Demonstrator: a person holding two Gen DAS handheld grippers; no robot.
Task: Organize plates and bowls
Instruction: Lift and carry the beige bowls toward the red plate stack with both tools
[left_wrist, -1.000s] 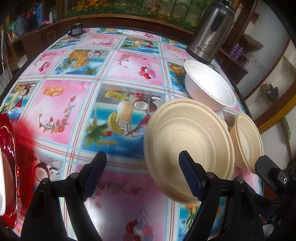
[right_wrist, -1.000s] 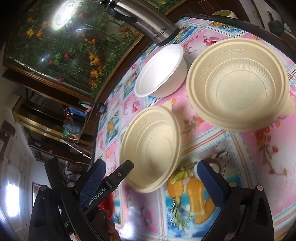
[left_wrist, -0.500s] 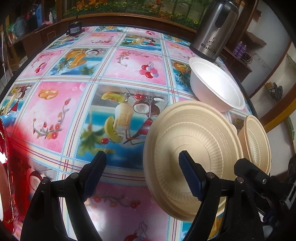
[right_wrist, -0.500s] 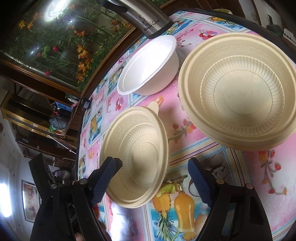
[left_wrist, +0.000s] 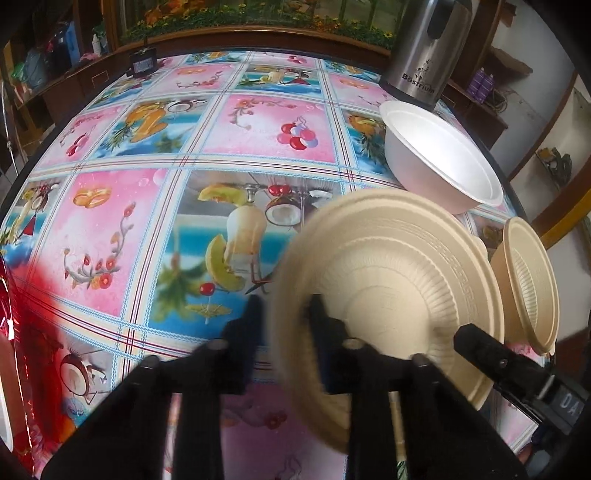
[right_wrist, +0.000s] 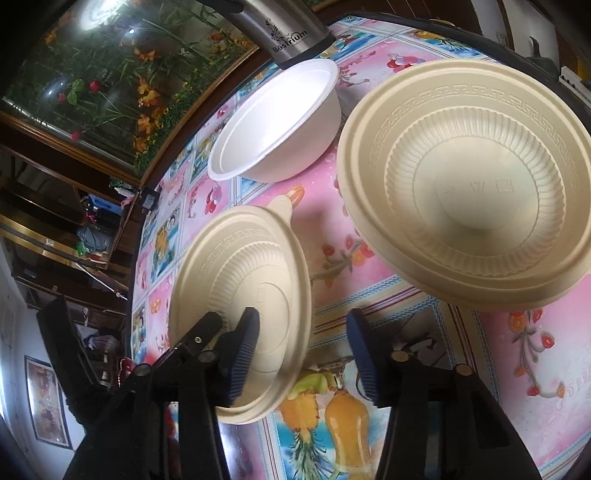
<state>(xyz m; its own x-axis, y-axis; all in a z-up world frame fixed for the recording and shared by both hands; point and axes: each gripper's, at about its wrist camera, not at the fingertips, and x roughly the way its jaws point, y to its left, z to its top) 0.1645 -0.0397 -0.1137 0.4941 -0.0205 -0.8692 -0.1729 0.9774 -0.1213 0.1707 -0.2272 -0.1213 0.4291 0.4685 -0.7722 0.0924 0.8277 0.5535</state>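
Two cream ribbed bowls and a white foam bowl stand on the fruit-print tablecloth. In the left wrist view my left gripper (left_wrist: 284, 325) is shut on the near rim of the nearer cream bowl (left_wrist: 399, 288); the frame is blurred there. The other cream bowl (left_wrist: 528, 280) stands at the right, the white bowl (left_wrist: 439, 151) behind. In the right wrist view my right gripper (right_wrist: 303, 350) is open, its fingers either side of the right rim of the held bowl (right_wrist: 243, 291). The other cream bowl (right_wrist: 469, 184) and the white bowl (right_wrist: 280, 118) lie beyond.
A steel thermos (left_wrist: 428, 48) stands at the table's far right edge, behind the white bowl. A red shiny plate (left_wrist: 11, 332) lies at the left edge. A small black device (left_wrist: 142, 64) sits at the far edge. The table edge runs close on the right.
My left gripper has closed onto the rim of the nearer cream bowl. My right gripper has moved in and now straddles the bowl's opposite rim.
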